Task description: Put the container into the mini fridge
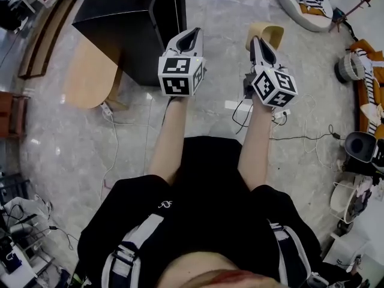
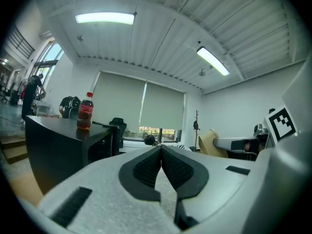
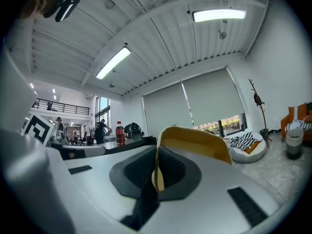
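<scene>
- The right gripper (image 3: 157,168) is clamped on the container (image 3: 200,141): in its own view the dark pads press from both sides on one thin, pale yellow wall, and the rest of the rim arcs off to the right of the jaws.
- In the head view the same right gripper (image 1: 259,44) sits right of centre near the top of the frame. The container (image 1: 271,33) shows tan at its tip, held off the floor (image 1: 210,116).
- The left gripper (image 2: 160,152) has its jaws closed together, pad tips meeting, with nothing between them. In the head view this left gripper (image 1: 191,38) is just left of centre.
- The mini fridge (image 1: 129,26) is a black box in the upper left of the head view, standing on a light wooden surface (image 1: 90,77), apart from both grippers.
- In the left gripper view a cola bottle (image 2: 85,111) stands upright on the mini fridge (image 2: 56,147) at the left of the frame.
- Whether the fridge door is open is hard to make out, and its top is cut off by the head view's upper edge.
- The container's inside and bottom are hidden in every view.
</scene>
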Demonstrator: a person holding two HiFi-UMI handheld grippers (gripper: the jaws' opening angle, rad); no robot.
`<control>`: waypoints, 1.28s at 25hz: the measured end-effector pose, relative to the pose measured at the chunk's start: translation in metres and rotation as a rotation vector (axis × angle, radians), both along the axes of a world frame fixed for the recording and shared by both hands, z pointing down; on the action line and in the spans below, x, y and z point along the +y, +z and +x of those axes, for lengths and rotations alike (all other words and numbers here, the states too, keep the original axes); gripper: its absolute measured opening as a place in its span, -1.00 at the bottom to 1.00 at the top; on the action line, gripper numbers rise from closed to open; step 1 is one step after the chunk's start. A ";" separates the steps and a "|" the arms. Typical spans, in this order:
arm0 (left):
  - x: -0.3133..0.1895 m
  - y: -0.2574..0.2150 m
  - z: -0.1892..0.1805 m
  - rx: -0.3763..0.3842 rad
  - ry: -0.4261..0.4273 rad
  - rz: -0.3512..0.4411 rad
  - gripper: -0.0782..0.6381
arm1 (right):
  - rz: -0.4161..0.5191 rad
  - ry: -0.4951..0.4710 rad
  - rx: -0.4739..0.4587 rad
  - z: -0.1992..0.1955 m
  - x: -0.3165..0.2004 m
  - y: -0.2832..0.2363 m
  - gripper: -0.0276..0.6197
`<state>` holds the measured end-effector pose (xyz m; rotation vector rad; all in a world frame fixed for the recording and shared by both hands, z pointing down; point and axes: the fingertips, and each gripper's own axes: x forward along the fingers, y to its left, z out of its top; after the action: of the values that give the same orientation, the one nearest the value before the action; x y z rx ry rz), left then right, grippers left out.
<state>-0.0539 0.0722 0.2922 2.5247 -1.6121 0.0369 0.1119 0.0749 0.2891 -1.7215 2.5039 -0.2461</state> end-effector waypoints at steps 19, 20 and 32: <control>-0.188 0.024 0.015 0.025 -0.083 -0.037 -0.76 | -0.043 -0.113 0.019 0.005 -0.208 0.024 -0.86; -0.207 0.026 0.020 0.026 -0.090 -0.043 -0.76 | -0.048 -0.121 0.017 0.009 -0.228 0.027 -0.86; -0.376 0.038 0.085 -0.057 -0.108 -0.074 -0.76 | -0.096 -0.169 -0.039 0.062 -0.414 0.045 -0.86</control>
<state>0.0312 -0.3041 0.3303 2.3986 -1.7324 0.1552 0.1737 -0.3394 0.3339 -1.5211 2.6516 -0.4148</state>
